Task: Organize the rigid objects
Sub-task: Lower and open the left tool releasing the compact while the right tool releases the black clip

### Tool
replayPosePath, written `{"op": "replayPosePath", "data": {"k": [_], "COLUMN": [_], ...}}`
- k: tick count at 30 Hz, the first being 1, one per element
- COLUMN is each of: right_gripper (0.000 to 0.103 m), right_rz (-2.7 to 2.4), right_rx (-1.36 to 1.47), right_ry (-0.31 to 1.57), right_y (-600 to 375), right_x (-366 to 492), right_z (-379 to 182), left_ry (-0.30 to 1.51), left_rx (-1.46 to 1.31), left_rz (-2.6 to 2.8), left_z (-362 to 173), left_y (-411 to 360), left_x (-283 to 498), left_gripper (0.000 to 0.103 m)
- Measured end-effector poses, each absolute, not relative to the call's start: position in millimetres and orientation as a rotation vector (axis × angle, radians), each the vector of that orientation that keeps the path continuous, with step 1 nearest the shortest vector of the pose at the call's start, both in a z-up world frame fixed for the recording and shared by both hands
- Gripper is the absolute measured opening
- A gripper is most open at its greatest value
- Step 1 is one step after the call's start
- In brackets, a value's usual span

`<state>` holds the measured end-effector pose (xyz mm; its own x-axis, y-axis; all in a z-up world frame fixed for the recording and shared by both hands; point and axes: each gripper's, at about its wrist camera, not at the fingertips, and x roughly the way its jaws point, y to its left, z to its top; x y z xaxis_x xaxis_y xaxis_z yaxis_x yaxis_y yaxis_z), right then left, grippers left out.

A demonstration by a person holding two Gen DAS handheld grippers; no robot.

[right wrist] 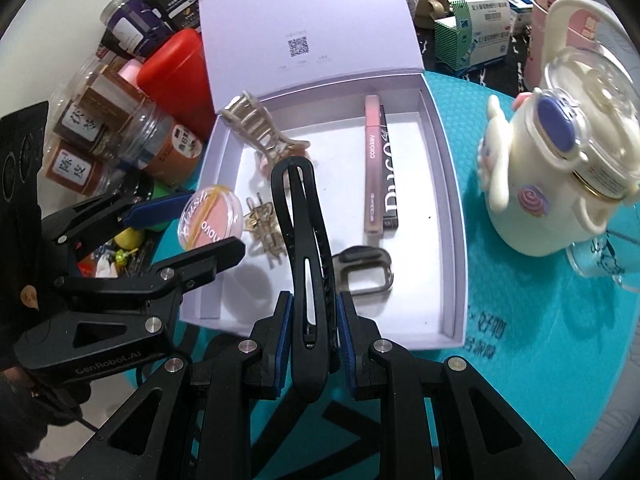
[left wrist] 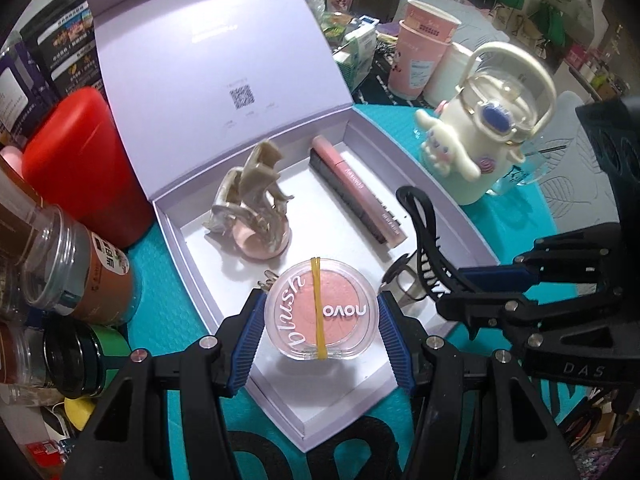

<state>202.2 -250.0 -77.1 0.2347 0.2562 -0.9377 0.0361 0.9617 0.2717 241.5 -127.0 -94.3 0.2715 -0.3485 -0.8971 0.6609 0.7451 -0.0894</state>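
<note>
While both grippers hang over the open lilac box (left wrist: 440,184), the step in hand looks like setting two items down inside it. The left gripper (left wrist: 320,312) has its fingers (left wrist: 244,332) closed on a round blush compact (left wrist: 321,314), a yellow band across its lid, held above the near part of the box floor. To do this well, I would lower the compact level until it rests on bare white floor, clear of the small gold clip (right wrist: 264,226) just beside it, and only then open the fingers.

The right gripper (right wrist: 314,332) has its fingers (right wrist: 282,340) closed on the lower end of a long black hair clip (right wrist: 300,240), which sticks forward from between them over the middle of the box. It should go down in the gap between the gold clip and the pink lip tube (right wrist: 374,160), avoiding the grey buckle-like piece (right wrist: 368,270) just to its right. A beige claw clip (right wrist: 256,128) sits at the far left corner, well apart from both. A cream bottle (right wrist: 560,168) stands outside on the teal surface (right wrist: 520,320).
</note>
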Motion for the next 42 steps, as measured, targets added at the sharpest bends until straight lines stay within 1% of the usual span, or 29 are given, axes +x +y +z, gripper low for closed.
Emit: {"op": "replayPosePath", "data": {"k": [10, 25, 32, 42], "right_gripper": [0.021, 0.021, 0.021, 0.021], "right_rz": [0.141, 0.157, 0.148, 0.111], "right_rx": [0.238, 0.202, 0.165, 0.146], "right_ry": [1.349, 1.324, 1.277, 1.297], "right_y": [-250, -241, -249, -258], "right_x": [213, 218, 211, 211], "right_z": [-99, -104, -90, -104], "left_ry": [1.141, 1.188, 1.186, 1.212], "left_rx": [0.322, 0.349, 0.380, 0.385], "left_rz": [-0.667, -0.664, -0.663, -0.669], "left_z": [-119, -144, -151, -159], "left_y": [-120, -128, -134, -141], "left_x": [248, 247, 243, 237], "left_gripper": [0.055, 0.055, 0.055, 0.055]}}
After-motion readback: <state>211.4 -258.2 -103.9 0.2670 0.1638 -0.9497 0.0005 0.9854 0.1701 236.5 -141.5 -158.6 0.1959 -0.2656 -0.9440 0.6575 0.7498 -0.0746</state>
